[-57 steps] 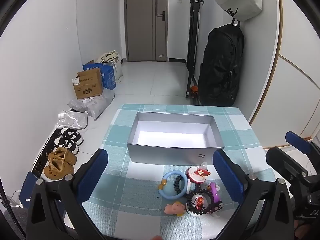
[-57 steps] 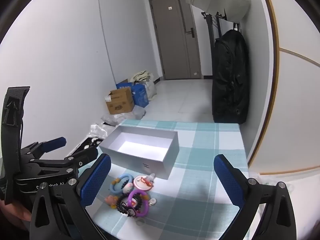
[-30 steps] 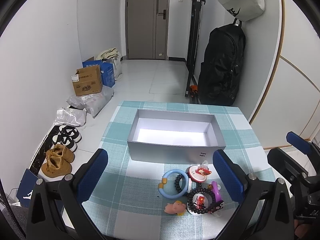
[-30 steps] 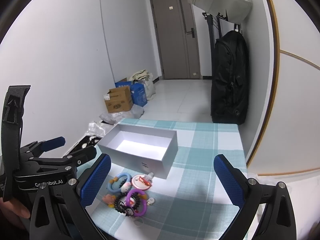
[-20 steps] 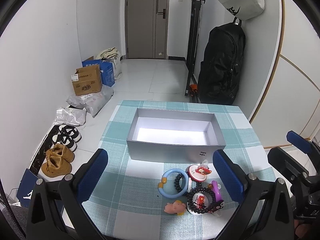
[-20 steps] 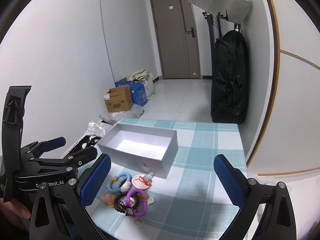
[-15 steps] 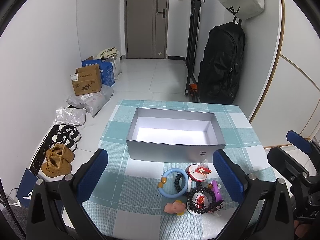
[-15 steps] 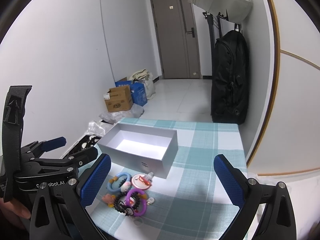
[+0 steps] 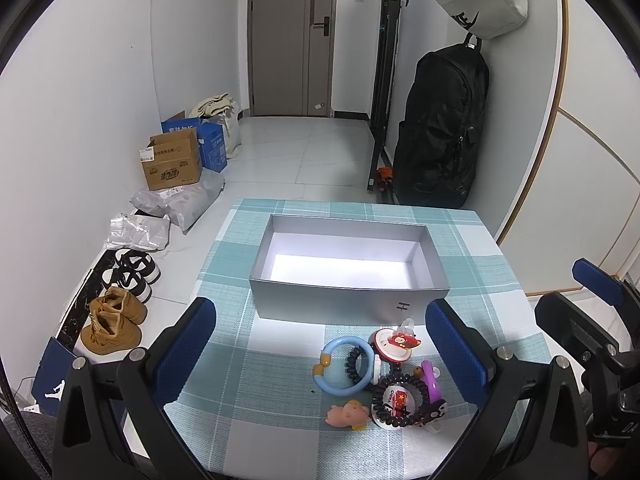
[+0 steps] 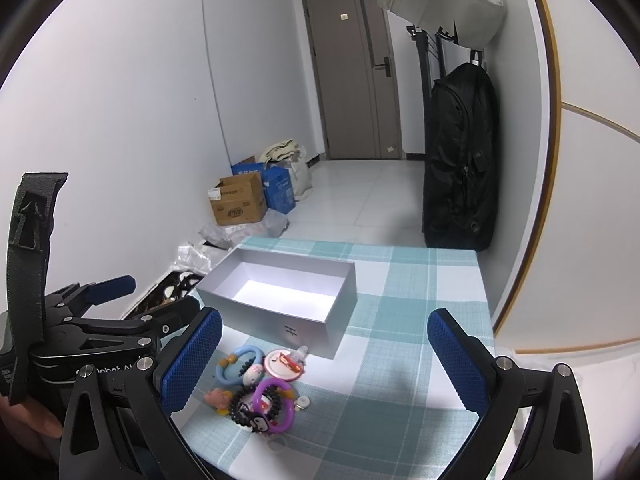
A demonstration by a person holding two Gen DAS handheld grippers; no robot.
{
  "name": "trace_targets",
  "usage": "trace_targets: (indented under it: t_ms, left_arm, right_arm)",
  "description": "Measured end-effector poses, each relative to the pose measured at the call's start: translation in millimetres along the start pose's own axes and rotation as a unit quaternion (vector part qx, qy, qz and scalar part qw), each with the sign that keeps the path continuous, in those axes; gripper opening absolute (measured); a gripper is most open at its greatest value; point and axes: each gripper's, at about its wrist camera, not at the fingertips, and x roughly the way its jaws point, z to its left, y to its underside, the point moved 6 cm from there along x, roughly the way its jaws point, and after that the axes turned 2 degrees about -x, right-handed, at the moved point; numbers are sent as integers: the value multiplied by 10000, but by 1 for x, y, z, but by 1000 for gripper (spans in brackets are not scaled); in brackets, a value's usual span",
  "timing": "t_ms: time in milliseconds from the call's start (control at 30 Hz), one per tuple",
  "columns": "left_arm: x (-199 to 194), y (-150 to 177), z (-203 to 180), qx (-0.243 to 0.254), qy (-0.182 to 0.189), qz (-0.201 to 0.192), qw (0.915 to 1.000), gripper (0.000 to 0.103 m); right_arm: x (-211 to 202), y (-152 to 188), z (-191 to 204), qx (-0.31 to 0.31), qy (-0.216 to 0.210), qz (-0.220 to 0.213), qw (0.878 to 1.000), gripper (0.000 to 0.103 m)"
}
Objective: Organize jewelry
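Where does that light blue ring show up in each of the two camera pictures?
Left wrist view: the light blue ring lies low and right of centre, on the checked cloth just in front of the grey box.
Right wrist view: the light blue ring lies lower left, beside the left fingertip pad.
Shared landmark: the grey box, marked H on its near wall.
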Motion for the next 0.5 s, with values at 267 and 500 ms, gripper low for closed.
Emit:
trace_targets:
  t_ms: [267,500]
  left_arm:
    - [0,2,0,-16,52,27,10000,102]
    - [1,0,0,-30,73,54,10000,102]
  right_arm:
    - [1,-1,1,-5,7,-9,10000,103]
    - [1,0,2,-6,5,-8,10000,103]
